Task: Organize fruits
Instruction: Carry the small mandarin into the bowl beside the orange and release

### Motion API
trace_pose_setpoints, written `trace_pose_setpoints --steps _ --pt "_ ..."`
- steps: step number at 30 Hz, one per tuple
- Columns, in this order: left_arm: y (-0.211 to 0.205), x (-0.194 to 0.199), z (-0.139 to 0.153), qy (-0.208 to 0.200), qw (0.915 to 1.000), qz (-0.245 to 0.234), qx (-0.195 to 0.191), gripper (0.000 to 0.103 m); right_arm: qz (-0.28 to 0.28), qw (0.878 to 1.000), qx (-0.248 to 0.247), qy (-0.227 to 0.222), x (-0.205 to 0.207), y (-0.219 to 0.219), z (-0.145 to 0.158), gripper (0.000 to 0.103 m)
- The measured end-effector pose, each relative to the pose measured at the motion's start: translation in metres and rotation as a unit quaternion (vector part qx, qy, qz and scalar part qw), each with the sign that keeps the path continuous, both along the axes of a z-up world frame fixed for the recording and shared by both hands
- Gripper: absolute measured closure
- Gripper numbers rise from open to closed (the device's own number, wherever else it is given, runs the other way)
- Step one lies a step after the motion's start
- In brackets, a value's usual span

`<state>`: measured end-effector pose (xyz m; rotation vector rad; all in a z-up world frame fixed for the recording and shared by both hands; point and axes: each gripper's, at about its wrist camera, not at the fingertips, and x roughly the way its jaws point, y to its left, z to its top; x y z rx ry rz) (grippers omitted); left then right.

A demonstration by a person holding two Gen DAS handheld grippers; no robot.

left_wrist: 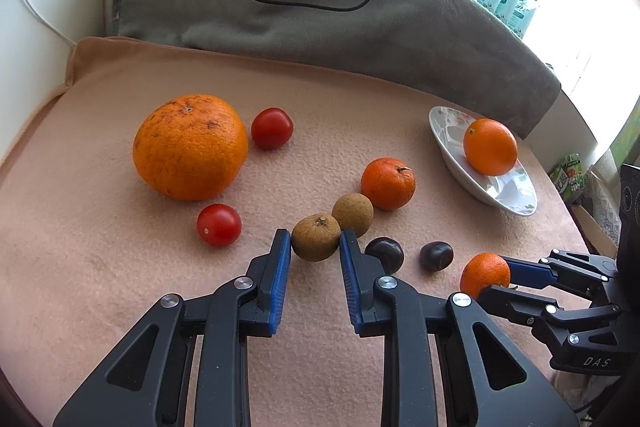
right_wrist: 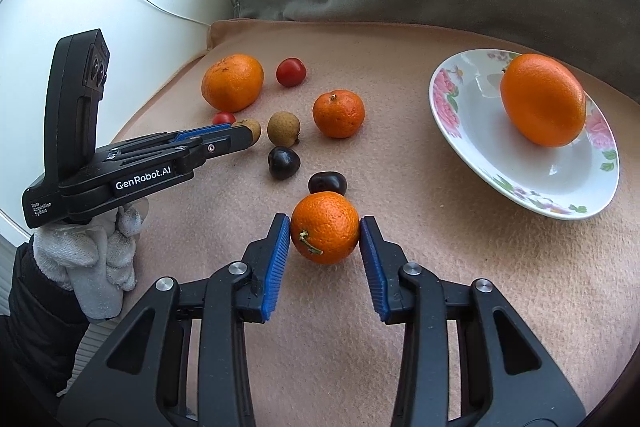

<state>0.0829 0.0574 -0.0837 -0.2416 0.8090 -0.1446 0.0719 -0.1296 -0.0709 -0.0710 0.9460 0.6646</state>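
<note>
Two claws are busy on the pink blanket [left_wrist: 120, 267]: the left claw [left_wrist: 315, 245] sits spread around a brown longan [left_wrist: 315, 237], its blue pads just beside it, and the right claw [right_wrist: 325, 230] sits spread around a small mandarin [right_wrist: 325, 227], one pad touching, the other a tiny bit apart. One orange [right_wrist: 543, 99] already lies in the flowery plate [right_wrist: 480, 163] (the other fruits wait on the blanket). Round fruit rolls easily, so I think an off-center squeeze could pop the mandarin out toward the dark chestnut [right_wrist: 327, 183] just behind it.
</note>
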Motion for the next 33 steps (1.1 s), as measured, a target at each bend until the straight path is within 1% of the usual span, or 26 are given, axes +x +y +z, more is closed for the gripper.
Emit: trace_pose_setpoints --steps 6,12,23,33 --pt "-0.004 -0.005 0.009 -0.012 0.9999 -0.004 -0.005 0.08 -0.022 1.0 0.01 -0.009 -0.001 -0.017 0.006 0.065" --pt "-0.017 -0.006 0.021 -0.027 0.9995 -0.015 -0.011 0.08 -0.049 0.998 0.015 -0.026 -0.004 -0.036 0.016 0.065" --pt "-0.059 0.01 0.034 -0.042 0.9974 -0.056 -0.016 0.08 -0.098 0.994 0.019 -0.049 0.0 -0.076 0.035 0.065" --pt "-0.093 0.026 0.041 -0.049 0.9949 -0.087 -0.013 0.08 -0.122 0.991 0.019 -0.054 0.012 -0.097 0.038 0.065"
